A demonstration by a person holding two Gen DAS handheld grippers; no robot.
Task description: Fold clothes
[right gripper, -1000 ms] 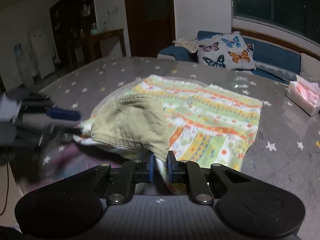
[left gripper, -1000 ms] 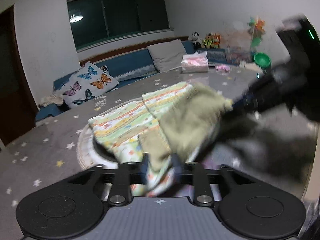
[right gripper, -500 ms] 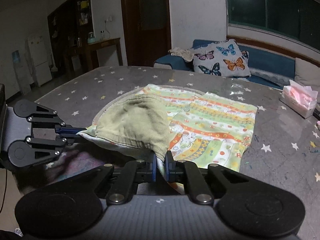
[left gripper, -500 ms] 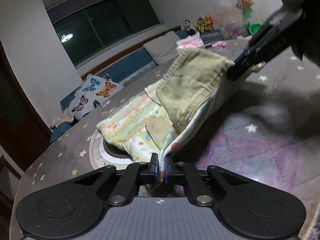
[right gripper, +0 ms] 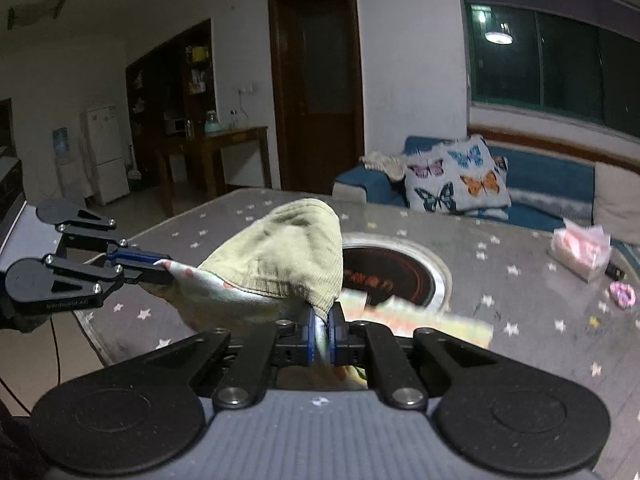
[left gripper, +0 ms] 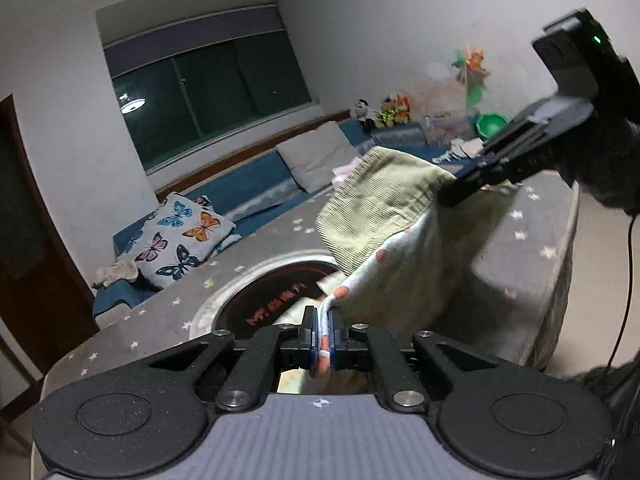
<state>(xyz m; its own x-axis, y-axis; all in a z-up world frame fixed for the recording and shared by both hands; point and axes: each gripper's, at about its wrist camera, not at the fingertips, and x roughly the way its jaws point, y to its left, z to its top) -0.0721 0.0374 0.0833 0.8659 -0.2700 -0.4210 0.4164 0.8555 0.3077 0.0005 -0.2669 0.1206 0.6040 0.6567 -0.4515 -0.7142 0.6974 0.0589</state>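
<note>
A small garment [left gripper: 384, 208], olive corduroy outside with a colourful patterned lining, hangs in the air over the grey star-print table [left gripper: 256, 248]. My left gripper [left gripper: 323, 340] is shut on one corner of its white, orange-dotted edge. Across from it, the right gripper [left gripper: 460, 184] pinches the other corner. In the right wrist view my right gripper [right gripper: 322, 336] is shut on the garment [right gripper: 288, 248], and the left gripper [right gripper: 160, 270] holds the far corner at the left. The patterned lower part [right gripper: 420, 316] trails blurred just above the table [right gripper: 500, 264].
A round dark inset [right gripper: 388, 276] with a pale rim sits in the table's middle. A pink tissue pack [right gripper: 580, 248] and a pink hair tie [right gripper: 622, 294] lie at the right. Behind the table is a blue sofa with a butterfly pillow [right gripper: 456, 180]. The table's edge [left gripper: 560, 280] drops off near the right gripper.
The left gripper closed on the garment's corner. Both grippers then rose and lifted the garment off the table, uncovering the round inset beneath it.
</note>
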